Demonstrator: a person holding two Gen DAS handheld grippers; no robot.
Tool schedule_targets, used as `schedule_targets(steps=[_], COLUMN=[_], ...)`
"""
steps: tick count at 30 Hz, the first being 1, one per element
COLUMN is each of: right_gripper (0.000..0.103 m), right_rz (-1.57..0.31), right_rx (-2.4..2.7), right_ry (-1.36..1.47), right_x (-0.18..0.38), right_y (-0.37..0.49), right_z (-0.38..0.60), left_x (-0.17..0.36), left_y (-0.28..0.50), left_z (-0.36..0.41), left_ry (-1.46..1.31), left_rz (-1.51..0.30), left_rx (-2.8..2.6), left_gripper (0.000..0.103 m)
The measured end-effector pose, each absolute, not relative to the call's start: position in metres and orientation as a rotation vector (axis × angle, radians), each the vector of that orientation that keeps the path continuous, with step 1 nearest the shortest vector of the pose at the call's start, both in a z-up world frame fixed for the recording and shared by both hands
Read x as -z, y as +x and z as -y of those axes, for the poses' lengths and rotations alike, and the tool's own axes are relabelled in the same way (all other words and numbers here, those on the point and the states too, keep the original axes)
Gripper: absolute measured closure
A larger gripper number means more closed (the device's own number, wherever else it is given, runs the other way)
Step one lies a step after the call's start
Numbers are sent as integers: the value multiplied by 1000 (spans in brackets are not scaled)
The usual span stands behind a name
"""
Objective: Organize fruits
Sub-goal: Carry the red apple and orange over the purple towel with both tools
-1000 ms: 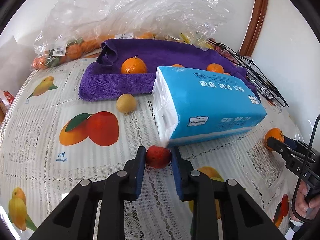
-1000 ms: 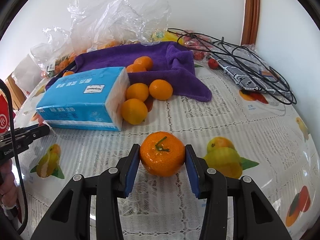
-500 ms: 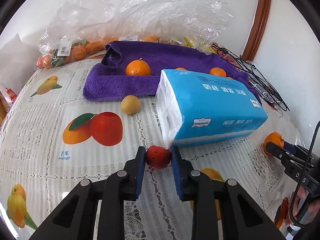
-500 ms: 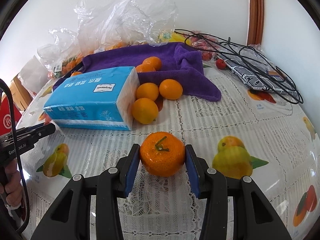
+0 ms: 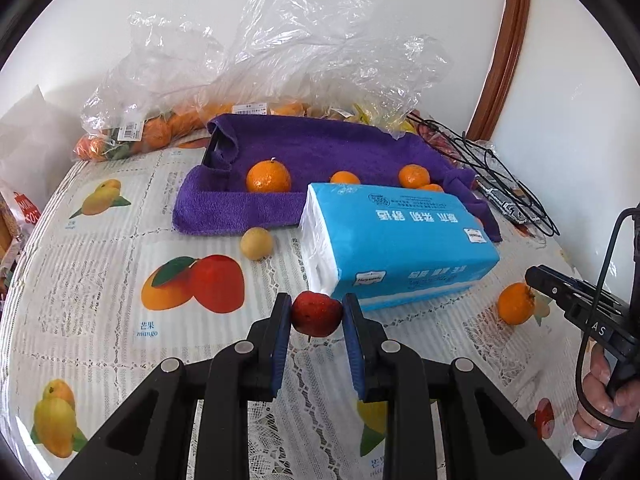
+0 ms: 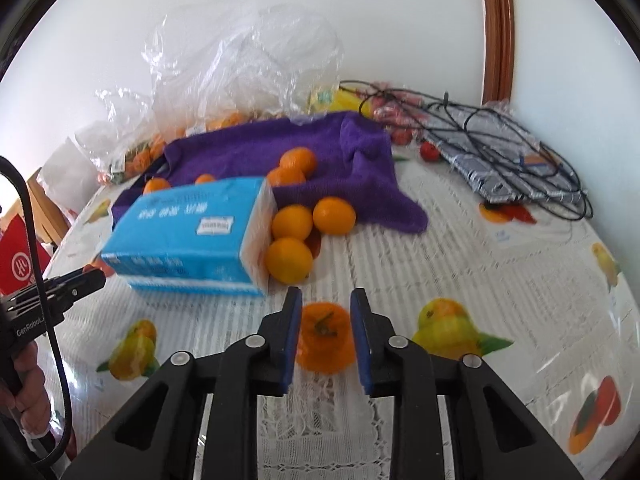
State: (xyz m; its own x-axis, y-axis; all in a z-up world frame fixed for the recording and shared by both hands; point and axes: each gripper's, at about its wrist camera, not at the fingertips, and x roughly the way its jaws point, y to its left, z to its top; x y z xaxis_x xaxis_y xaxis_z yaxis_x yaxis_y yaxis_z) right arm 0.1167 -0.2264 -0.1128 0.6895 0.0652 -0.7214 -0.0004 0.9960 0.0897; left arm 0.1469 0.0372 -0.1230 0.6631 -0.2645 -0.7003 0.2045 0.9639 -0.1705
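My left gripper [image 5: 316,308] is shut on a small red fruit [image 5: 316,314], held just above the tablecloth in front of a blue tissue pack [image 5: 400,240]. My right gripper [image 6: 325,300] is closing its jaws to a narrow gap with nothing between the pads. The orange [image 6: 326,344] lies blurred on the cloth below and behind them. In the left wrist view that orange [image 5: 516,304] rests on the table beside the right gripper [image 5: 536,276]. More oranges [image 5: 268,176] sit on a purple towel [image 5: 320,148].
Three oranges [image 6: 292,222] crowd the right end of the tissue pack [image 6: 188,232]. A small yellow fruit [image 5: 257,243] lies left of it. Plastic bags of fruit [image 5: 160,132] line the back wall. Tangled black cables [image 6: 512,152] lie at the back right.
The right jaws have narrowed and lifted, and the orange they gripped has slipped out and lies on the table below. The left gripper keeps its hold on the red fruit.
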Motion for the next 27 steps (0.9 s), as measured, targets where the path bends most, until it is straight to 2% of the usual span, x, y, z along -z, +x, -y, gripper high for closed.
schedule_targets(steps=[6,7,9,13,18,27], right_gripper=[76,69,62,58,58,59], right_rz=[-831,-829,-827,-858,-902,-833], right_rx=[-34,-41,-46,-21,-57,-87], right_ry=[-9,-14,-18,-30,37,49], right_x=[126,126,129,139,152,124], right_y=[121,120,119,124,126,120], right_z=[214,214,214,216,222,221], left_x=[123,124,126,127,124,109], left_y=[150,149,149,151,148,151], left_z=[-36,-37,-40,-42,-40,-31], left_ry=[-80,-87,-107,-126,-109,-103], left_rz=[-806,-808,-814,-823,-810,-783], left_rx=[263,264,263,271,267,279], left_gripper=[78,78,78,78,78,78])
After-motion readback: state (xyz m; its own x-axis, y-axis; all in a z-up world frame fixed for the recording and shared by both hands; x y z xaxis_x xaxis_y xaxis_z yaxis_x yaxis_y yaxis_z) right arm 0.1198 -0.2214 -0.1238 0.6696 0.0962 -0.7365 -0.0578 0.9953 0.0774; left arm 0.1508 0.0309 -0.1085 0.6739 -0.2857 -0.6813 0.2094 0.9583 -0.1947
